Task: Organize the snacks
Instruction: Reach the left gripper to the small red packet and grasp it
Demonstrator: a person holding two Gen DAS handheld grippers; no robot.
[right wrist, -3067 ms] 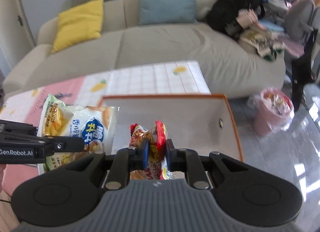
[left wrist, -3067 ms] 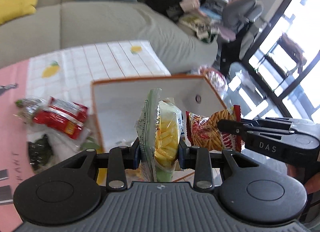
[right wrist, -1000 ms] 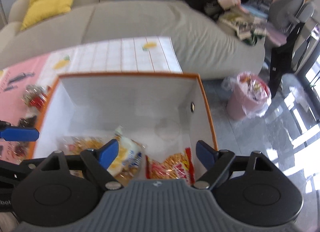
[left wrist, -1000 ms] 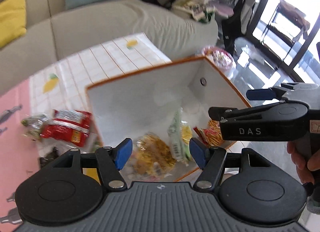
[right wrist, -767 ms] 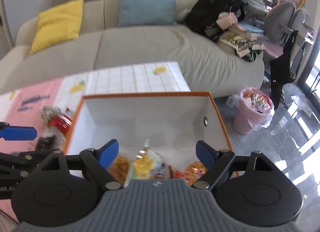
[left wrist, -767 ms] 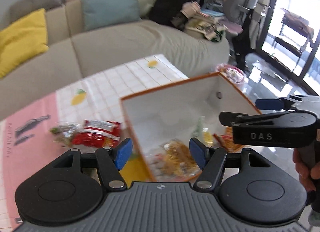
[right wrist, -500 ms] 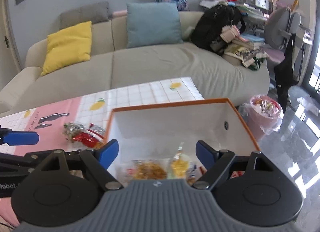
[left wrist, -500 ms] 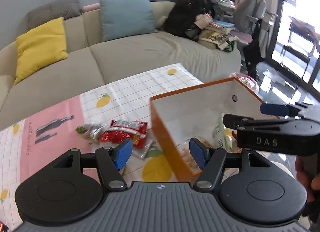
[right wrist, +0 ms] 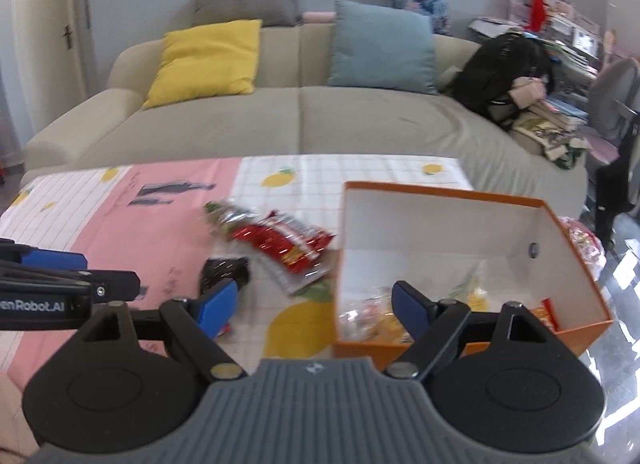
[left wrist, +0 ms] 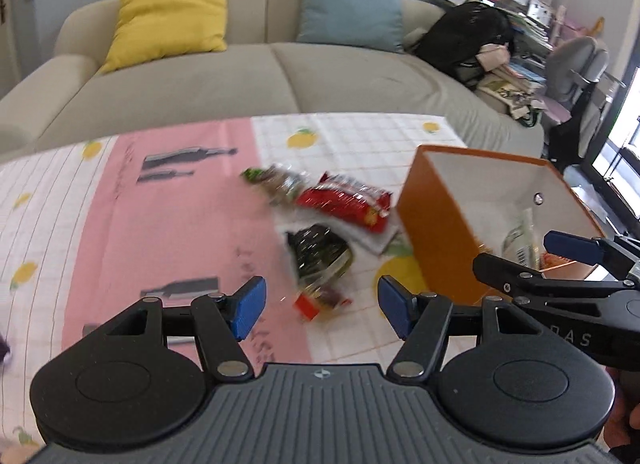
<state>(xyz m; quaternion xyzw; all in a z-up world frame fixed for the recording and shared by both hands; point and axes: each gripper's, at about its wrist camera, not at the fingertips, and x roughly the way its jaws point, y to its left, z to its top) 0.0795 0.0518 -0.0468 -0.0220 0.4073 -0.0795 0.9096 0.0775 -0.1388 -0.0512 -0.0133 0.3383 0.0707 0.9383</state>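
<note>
An orange box (left wrist: pixel 436 232) with a white inside stands at the table's right end; it also shows in the right wrist view (right wrist: pixel 576 328), with chip and snack bags (right wrist: pixel 384 316) lying in it. Left of it on the tablecloth lie a red snack packet (left wrist: pixel 344 203) (right wrist: pixel 284 244), a greenish packet (left wrist: pixel 272 179) (right wrist: pixel 224 215) and a dark packet (left wrist: pixel 320 256) (right wrist: pixel 224 270). My left gripper (left wrist: pixel 320 306) is open and empty, above the dark packet. My right gripper (right wrist: pixel 312 304) is open and empty, near the box's left wall.
The table wears a pink and white lemon-print cloth (left wrist: pixel 160 223). A beige sofa (right wrist: pixel 300 115) with a yellow (right wrist: pixel 208 59) and a teal cushion (right wrist: pixel 380 47) stands behind it. A black backpack (right wrist: pixel 508 67), an office chair and a pink bin (right wrist: pixel 580 240) are at the right.
Both grippers let go of their snack bags into the box, opened, and pulled back and to the left. The loose packets on the cloth now lie ahead of the left gripper.
</note>
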